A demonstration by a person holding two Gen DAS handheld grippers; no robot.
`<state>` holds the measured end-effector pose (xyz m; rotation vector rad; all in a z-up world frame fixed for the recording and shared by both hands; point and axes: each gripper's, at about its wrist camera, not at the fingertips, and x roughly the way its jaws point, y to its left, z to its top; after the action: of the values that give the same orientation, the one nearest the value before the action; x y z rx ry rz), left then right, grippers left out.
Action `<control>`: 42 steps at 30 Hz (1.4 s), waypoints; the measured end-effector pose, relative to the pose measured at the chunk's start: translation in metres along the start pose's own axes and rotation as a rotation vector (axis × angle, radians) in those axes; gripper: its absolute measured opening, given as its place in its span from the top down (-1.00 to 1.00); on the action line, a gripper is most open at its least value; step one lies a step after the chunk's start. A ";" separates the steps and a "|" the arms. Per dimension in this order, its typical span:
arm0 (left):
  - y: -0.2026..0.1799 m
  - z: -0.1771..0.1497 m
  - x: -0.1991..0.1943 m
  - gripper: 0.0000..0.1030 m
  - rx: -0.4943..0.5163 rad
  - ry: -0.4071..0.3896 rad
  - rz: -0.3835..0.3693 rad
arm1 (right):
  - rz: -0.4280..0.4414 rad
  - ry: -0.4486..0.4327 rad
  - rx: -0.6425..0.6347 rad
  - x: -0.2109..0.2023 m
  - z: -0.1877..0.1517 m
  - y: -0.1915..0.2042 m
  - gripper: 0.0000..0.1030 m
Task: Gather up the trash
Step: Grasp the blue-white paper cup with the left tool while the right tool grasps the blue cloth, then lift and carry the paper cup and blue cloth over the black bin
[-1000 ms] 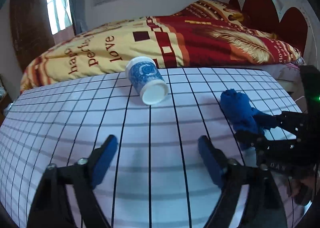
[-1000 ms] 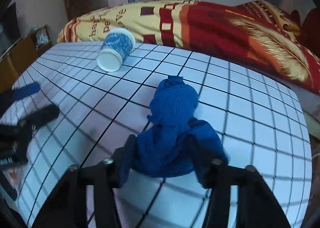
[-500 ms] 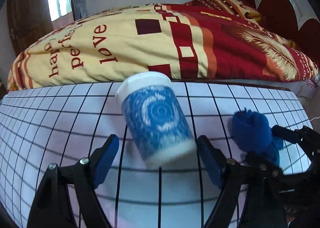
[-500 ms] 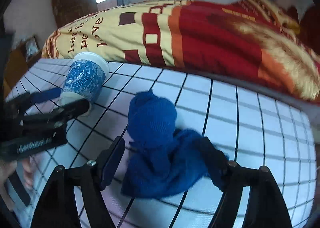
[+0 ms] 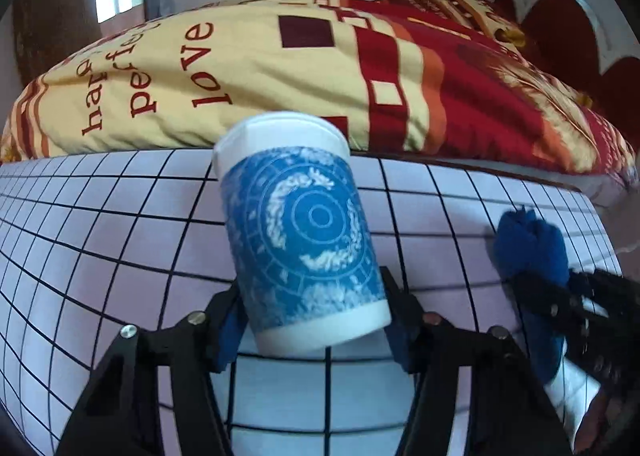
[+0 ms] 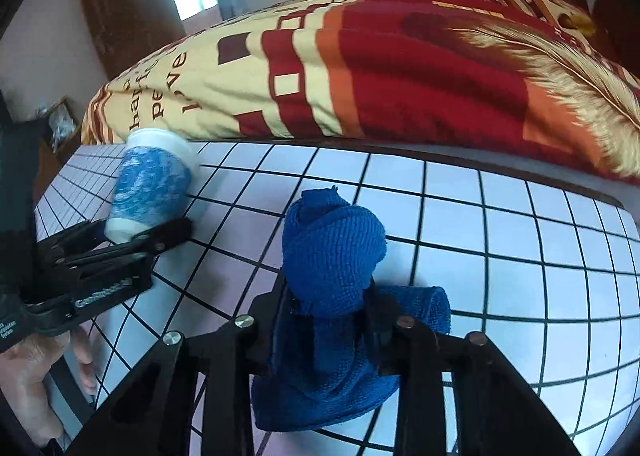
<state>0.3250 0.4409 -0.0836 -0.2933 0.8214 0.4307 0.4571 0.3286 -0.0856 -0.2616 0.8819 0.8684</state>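
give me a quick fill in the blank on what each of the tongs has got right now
1. The left tongs are shut on the ____ end of the paper cup.
2. The right tongs are shut on a ____ cloth.
3. The cup lies on a tablecloth with a ____ pattern.

Missing words: base; blue; grid

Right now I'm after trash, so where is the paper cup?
The paper cup sits between the left gripper fingers, left of the blue cloth, near the bed.

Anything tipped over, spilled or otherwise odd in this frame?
The paper cup sits tilted, base toward the camera, clamped between the left gripper fingers. The blue cloth is bunched and knotted in the right gripper. No spill shows on the grid-patterned table.
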 end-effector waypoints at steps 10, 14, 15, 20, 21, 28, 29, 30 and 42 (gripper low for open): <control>-0.008 -0.029 -0.047 -0.11 0.146 -0.057 0.011 | -0.035 -0.009 -0.018 -0.022 -0.018 -0.004 0.44; -0.014 -0.039 -0.066 -0.11 0.149 -0.073 0.000 | -0.042 -0.032 -0.021 -0.044 -0.027 -0.003 0.44; -0.016 -0.041 -0.071 -0.11 0.153 -0.077 -0.002 | -0.041 -0.037 -0.023 -0.051 -0.030 -0.002 0.44; -0.037 -0.053 -0.099 -0.11 0.192 -0.109 -0.027 | -0.029 -0.077 -0.037 -0.095 -0.054 0.005 0.44; -0.042 -0.058 -0.108 -0.11 0.204 -0.122 -0.028 | -0.030 -0.084 -0.042 -0.106 -0.061 0.007 0.44; -0.076 -0.086 -0.150 -0.10 0.255 -0.149 -0.071 | -0.049 -0.129 -0.033 -0.168 -0.106 0.015 0.44; -0.081 -0.091 -0.155 -0.10 0.261 -0.148 -0.075 | -0.054 -0.132 -0.033 -0.175 -0.112 0.016 0.44; -0.085 -0.096 -0.161 -0.10 0.263 -0.145 -0.085 | -0.063 -0.138 -0.034 -0.188 -0.121 0.017 0.44; -0.133 -0.152 -0.223 -0.10 0.288 -0.166 -0.166 | -0.103 -0.223 0.000 -0.293 -0.197 0.017 0.44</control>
<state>0.1573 0.2049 -0.0018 -0.0559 0.6802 0.1748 0.2363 0.0725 0.0163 -0.2036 0.6558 0.7848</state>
